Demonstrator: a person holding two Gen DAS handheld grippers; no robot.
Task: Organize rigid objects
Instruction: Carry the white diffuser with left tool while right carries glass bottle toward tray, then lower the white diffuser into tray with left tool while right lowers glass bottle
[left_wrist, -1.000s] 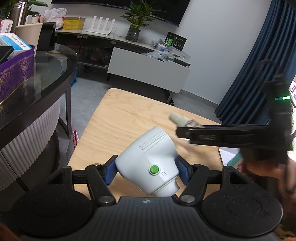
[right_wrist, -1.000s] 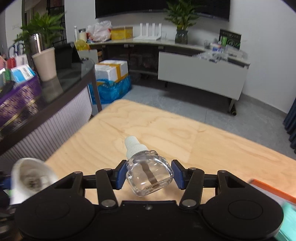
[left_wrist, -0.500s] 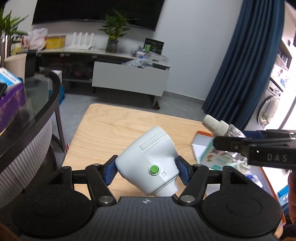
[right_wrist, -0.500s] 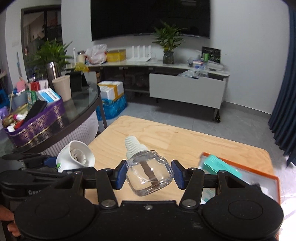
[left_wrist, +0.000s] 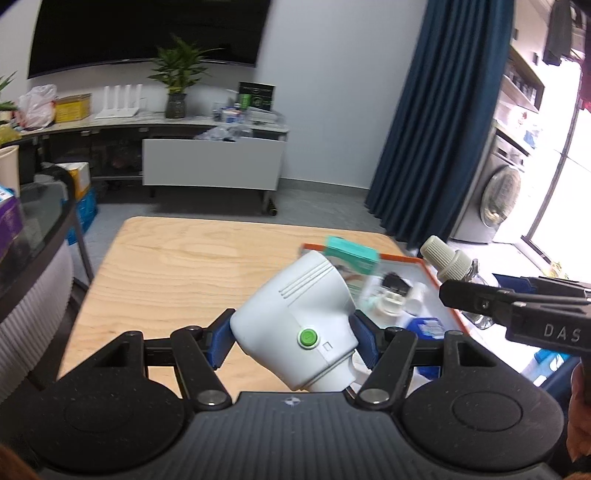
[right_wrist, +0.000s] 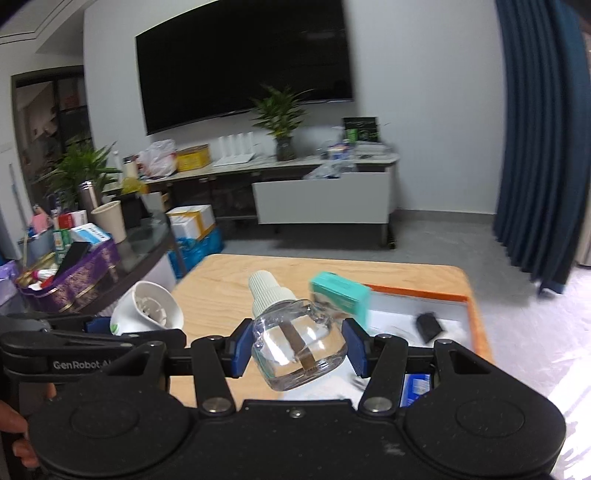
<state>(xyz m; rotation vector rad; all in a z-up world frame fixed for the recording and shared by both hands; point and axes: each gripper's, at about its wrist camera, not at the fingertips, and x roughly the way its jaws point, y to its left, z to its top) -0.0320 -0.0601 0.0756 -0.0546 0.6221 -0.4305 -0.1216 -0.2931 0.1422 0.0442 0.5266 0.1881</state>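
the left gripper (left_wrist: 293, 338) is closed partway around a white plastic device (left_wrist: 295, 325), its blue pads (left_wrist: 220, 341) pressed against both sides of the body. the device sits tilted, ribbed end up and away, with a round green button (left_wrist: 307, 338) on the near face. from the other side you can see its open cup-shaped end (right_wrist: 149, 308) with some inner fittings.

the right gripper (right_wrist: 297, 349) is likewise narrowed onto a clear glass bottle (right_wrist: 297, 350), pads touching its flanks. the bottle leans with its ribbed white cap (right_wrist: 267, 290) pointing up and to the left, and a brown wick strip shows inside the glass. in the left view the same cap (left_wrist: 445, 258) pokes out above the black finger of the right gripper.

both held things are up in the air above a light wooden table (left_wrist: 177, 266). on the table's right end lies an orange-rimmed tray (right_wrist: 476, 321) with a white floor; a teal box (right_wrist: 341, 295) shows blurred at its near corner, a small black object (right_wrist: 428, 326) lies inside, and something blue and white (left_wrist: 424, 326) sits nearer the grippers. the other small pieces in it are too blurred to tell.

part of a hand (right_wrist: 16, 428) grips the handle at the lower left.
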